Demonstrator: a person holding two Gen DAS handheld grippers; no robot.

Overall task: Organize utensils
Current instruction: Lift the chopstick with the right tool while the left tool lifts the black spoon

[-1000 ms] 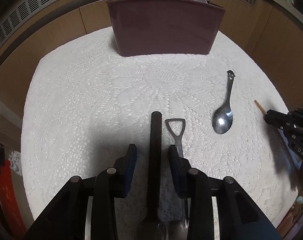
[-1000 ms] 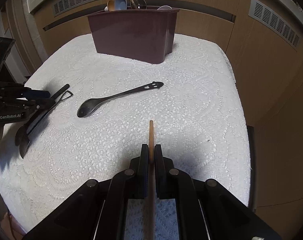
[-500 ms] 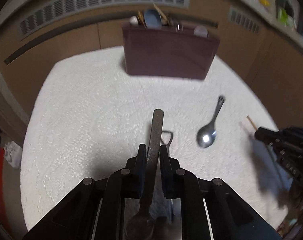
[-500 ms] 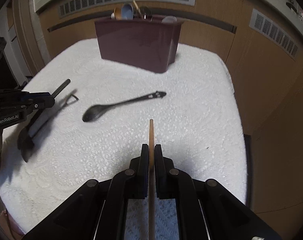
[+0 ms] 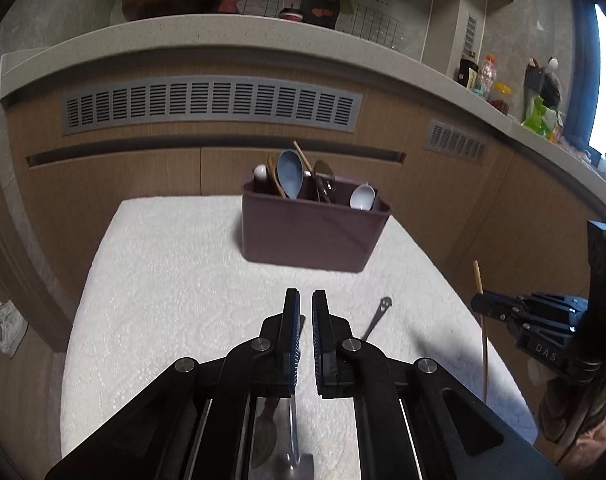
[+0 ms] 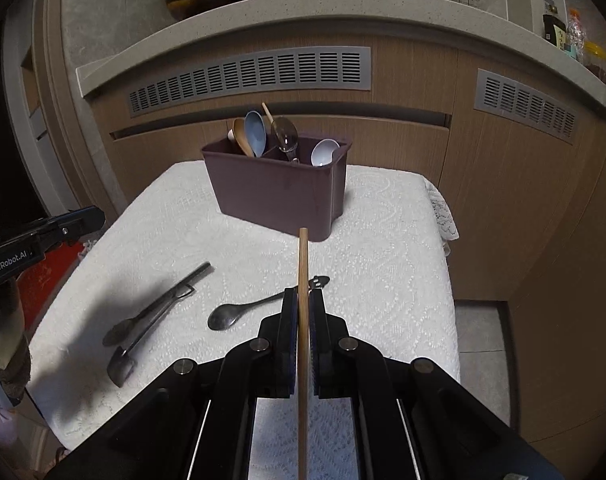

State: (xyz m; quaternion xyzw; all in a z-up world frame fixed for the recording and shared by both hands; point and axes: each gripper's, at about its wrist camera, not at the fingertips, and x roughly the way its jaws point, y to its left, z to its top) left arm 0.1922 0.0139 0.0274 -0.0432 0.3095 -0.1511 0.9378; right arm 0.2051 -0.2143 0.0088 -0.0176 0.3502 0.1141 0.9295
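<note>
Left tool (image 5: 306,300): pressed together, nothing between its tips.
Right tool (image 6: 303,300): pinching thin wooden chopstick (image 6: 303,264).
Counter (image 6: 383,240): maroon plastic caddy (image 6: 279,192).

Left wrist view rode on left gripper (image 5: 306,300), above near edge of white tablecloth (image 5: 175,264), facing forward and down toward maroon utensil caddy (image 5: 315,236) at 12 o'clock, cabinets beyond. Right gripper (image 5: 479,304) entered frame at 3 o'clock.

Right wrist view rode on right gripper (image 6: 303,300), similar height, same downward tilt, caddy (image 6: 279,192) at 12 o'clock. Left gripper (image 6: 91,216) showed at 9 o'clock.

Both views shared caddy, tablecloth (image 6: 383,248), smiley-handled spoon (image 5: 381,312) (image 6: 243,308), vent grille (image 5: 211,104) (image 6: 251,76), countertop.
</note>
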